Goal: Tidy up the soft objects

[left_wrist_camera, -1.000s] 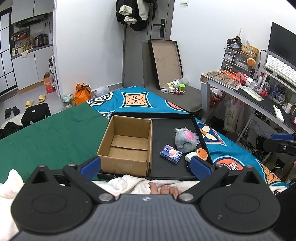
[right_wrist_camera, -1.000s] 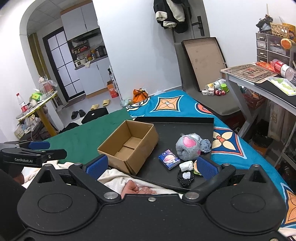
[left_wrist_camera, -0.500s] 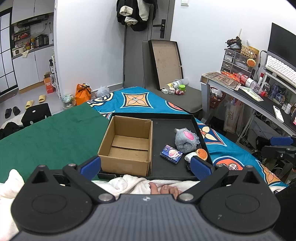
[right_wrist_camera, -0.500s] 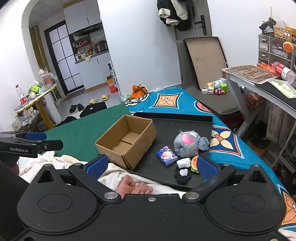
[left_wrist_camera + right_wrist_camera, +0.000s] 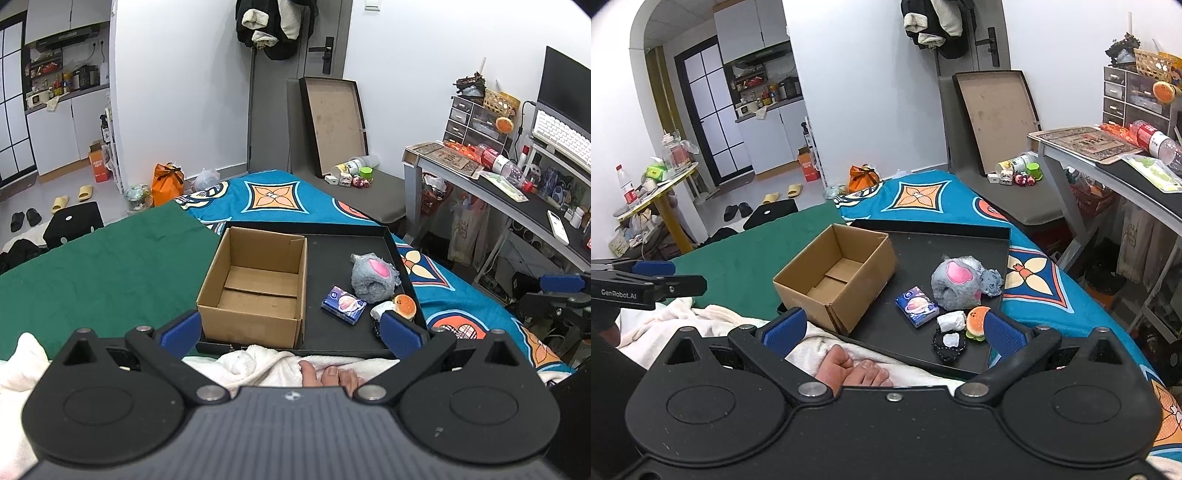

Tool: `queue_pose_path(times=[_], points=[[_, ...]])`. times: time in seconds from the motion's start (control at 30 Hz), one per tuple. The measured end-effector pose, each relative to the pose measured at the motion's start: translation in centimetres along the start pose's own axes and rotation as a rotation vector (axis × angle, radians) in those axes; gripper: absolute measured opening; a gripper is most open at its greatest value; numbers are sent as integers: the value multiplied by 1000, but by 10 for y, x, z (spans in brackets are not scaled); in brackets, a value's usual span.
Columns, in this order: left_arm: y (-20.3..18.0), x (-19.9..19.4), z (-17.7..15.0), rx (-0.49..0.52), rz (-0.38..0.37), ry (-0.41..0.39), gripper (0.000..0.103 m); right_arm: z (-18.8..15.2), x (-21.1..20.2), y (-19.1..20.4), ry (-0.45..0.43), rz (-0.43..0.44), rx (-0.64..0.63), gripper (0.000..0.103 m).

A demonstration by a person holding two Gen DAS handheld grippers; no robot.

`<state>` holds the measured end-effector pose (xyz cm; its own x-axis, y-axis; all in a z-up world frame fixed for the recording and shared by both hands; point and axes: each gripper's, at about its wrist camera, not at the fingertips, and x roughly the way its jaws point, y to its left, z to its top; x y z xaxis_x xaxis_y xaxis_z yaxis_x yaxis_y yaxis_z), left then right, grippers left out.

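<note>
An empty open cardboard box [image 5: 255, 284] [image 5: 834, 277] stands on the left of a black tray [image 5: 332, 258] [image 5: 923, 243] on the bed. On the tray's right lie a grey plush with a pink patch [image 5: 371, 277] [image 5: 955, 282], a blue tissue pack [image 5: 343, 304] [image 5: 916, 305], a white wad [image 5: 951, 320], a burger toy [image 5: 403, 304] [image 5: 977, 321] and a black ring-shaped item [image 5: 949, 343]. My left gripper [image 5: 291, 328] is open and empty, held short of the tray's near edge. My right gripper [image 5: 890, 328] is open and empty, also short of the tray.
A white blanket [image 5: 258, 363] and bare toes [image 5: 849, 367] lie just before the tray. Green cloth [image 5: 92, 266] covers the bed's left, blue patterned sheet [image 5: 280, 195] the far side. A desk [image 5: 517, 199] stands right; a grey chair [image 5: 369, 192] behind.
The right gripper has drawn back and tilted a little, so the tray sits slightly farther in its view. The left gripper has barely moved. Both stay open.
</note>
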<state>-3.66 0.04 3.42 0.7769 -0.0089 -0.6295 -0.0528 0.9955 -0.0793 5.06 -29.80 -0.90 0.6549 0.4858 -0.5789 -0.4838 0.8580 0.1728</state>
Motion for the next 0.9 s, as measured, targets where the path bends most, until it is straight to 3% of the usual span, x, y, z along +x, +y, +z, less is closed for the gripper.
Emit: queue_pose_path(times=[0.47, 0.9], points=[[6, 14, 7, 0, 10, 13, 102, 5, 10, -9, -3, -17, 3, 103], [33, 50, 17, -39, 22, 44, 102, 17, 42, -25, 5, -25, -29, 103]])
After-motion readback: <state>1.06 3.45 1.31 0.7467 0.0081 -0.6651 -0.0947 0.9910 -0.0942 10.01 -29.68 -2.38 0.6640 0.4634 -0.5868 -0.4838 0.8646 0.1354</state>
